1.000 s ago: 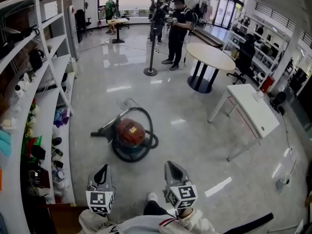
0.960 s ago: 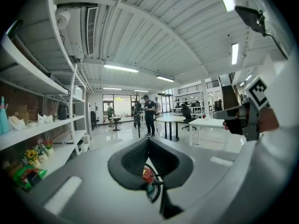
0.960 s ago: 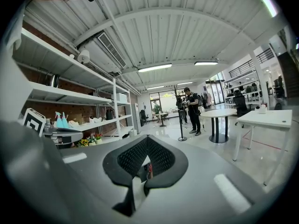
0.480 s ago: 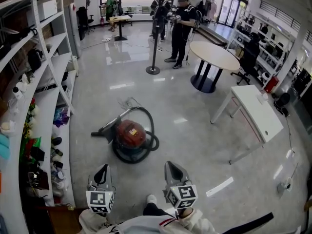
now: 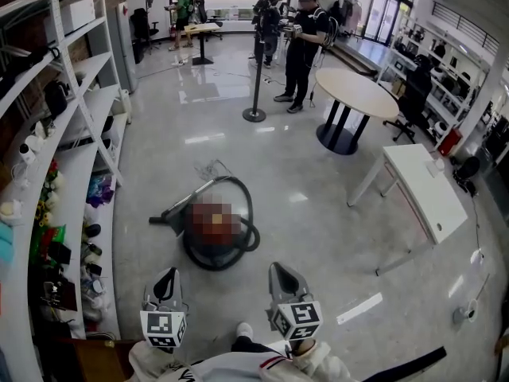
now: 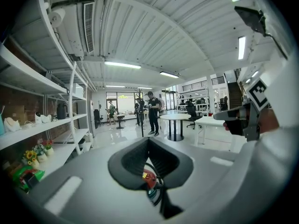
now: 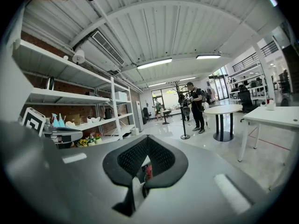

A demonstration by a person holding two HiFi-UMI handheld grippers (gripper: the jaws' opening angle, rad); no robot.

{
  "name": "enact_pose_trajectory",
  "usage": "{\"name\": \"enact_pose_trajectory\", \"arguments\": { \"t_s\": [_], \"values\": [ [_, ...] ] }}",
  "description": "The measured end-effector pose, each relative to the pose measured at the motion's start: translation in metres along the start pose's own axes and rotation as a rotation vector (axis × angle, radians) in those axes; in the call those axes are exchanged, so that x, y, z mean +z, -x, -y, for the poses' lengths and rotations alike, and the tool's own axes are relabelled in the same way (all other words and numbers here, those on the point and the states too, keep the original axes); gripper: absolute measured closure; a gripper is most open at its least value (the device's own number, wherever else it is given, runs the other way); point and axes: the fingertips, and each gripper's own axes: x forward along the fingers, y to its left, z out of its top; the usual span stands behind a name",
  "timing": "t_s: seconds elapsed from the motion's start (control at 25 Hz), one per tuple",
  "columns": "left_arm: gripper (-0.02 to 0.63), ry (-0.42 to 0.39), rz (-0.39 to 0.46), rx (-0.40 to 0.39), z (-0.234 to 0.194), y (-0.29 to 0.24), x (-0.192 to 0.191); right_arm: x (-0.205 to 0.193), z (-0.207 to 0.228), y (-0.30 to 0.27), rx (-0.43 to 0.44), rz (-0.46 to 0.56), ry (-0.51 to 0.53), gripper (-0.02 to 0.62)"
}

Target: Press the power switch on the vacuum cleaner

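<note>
Grey left gripper (image 5: 165,286) and grey right gripper (image 5: 284,282), jaws pinched together and empty, sit well short of the round red canister vacuum cleaner (image 5: 213,228), likely closed ready to poke its switch.

Vacuum cleaner (image 5: 215,225) top blurred in head view; power switch can't be told. Gripper views: fingers (image 6: 131,163) hide most of it, only a red sliver shows btwn them. Shelves (image 5: 86,106) cut at L edge.

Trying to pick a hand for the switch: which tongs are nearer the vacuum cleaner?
Left, by a little. The left tongs hang short of the vacuum cleaner, slightly to its left; the right tongs sit further off to its right. Neither touches it.
</note>
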Motion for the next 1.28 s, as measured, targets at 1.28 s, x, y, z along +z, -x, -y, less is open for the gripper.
{"name": "enact_pose_trajectory", "arguments": {
  "t_s": [1.28],
  "values": [
    [0.606,-0.018,-0.004,0.024,0.029,-0.078,0.015,0.014,0.076,-0.049,0.029,0.001,-0.009,0.595]
  ]
}}
